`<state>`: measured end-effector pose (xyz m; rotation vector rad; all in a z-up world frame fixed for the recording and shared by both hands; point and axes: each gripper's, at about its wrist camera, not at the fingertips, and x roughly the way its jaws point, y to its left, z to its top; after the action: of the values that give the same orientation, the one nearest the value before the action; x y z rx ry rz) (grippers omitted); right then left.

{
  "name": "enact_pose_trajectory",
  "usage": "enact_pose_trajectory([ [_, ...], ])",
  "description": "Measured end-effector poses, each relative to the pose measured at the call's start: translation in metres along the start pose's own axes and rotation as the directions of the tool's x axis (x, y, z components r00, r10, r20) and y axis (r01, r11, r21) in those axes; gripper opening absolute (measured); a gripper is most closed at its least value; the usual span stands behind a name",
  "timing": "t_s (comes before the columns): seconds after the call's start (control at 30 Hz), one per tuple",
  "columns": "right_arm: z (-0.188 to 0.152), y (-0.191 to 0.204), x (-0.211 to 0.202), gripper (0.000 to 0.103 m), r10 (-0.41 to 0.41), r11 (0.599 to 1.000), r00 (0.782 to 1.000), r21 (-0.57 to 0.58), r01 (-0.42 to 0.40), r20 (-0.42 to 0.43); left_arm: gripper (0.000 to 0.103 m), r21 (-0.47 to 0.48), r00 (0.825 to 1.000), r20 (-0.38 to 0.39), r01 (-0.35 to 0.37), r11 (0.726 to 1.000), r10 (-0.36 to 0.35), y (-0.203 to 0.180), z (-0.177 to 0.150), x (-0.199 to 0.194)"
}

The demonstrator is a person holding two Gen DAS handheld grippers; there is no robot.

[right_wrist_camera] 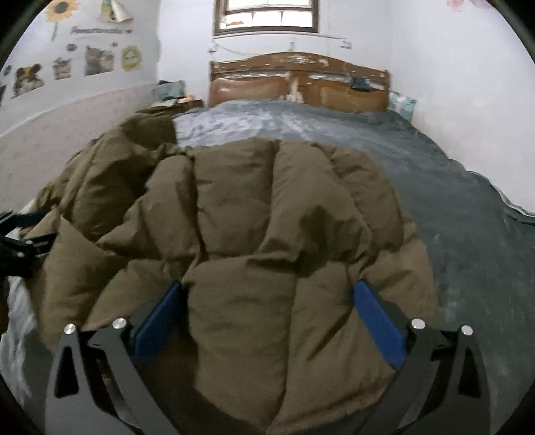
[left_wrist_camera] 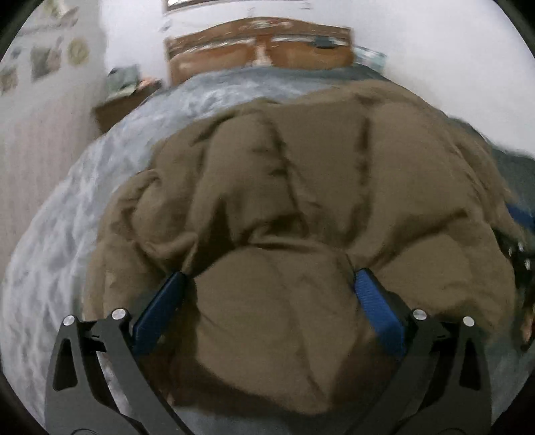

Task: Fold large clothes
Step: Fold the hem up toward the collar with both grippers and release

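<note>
A large olive-brown puffer jacket [left_wrist_camera: 284,187] lies bunched on a grey-blue bed [left_wrist_camera: 67,254]. In the left wrist view a thick fold of it fills the gap between the blue pads of my left gripper [left_wrist_camera: 269,284], whose jaws stand wide and press the padding from both sides. In the right wrist view the jacket [right_wrist_camera: 254,207] likewise bulges between the blue pads of my right gripper [right_wrist_camera: 267,294], jaws wide around a thick fold. The left gripper [right_wrist_camera: 20,241] shows at the left edge there, at the jacket's other side.
The bedspread [right_wrist_camera: 451,207] stretches to a wooden headboard [right_wrist_camera: 297,83] under a window [right_wrist_camera: 267,16]. A bedside table [right_wrist_camera: 174,100] with clutter stands left of the headboard. Pictures hang on the left wall [right_wrist_camera: 67,67]. White fabric [right_wrist_camera: 16,318] lies at the lower left.
</note>
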<state>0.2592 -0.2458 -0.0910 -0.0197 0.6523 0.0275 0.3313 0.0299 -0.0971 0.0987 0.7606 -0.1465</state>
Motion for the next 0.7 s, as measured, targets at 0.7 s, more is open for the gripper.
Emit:
enact_pose_trajectory([
  [0.7,0.048,-0.028,0.176,0.102,0.002,0.989,0.994,0.147,0.014,-0.11,0.1,-0.123,0.991,0.042,-0.117,0.985,0.123,0.038,0.049,0.119],
])
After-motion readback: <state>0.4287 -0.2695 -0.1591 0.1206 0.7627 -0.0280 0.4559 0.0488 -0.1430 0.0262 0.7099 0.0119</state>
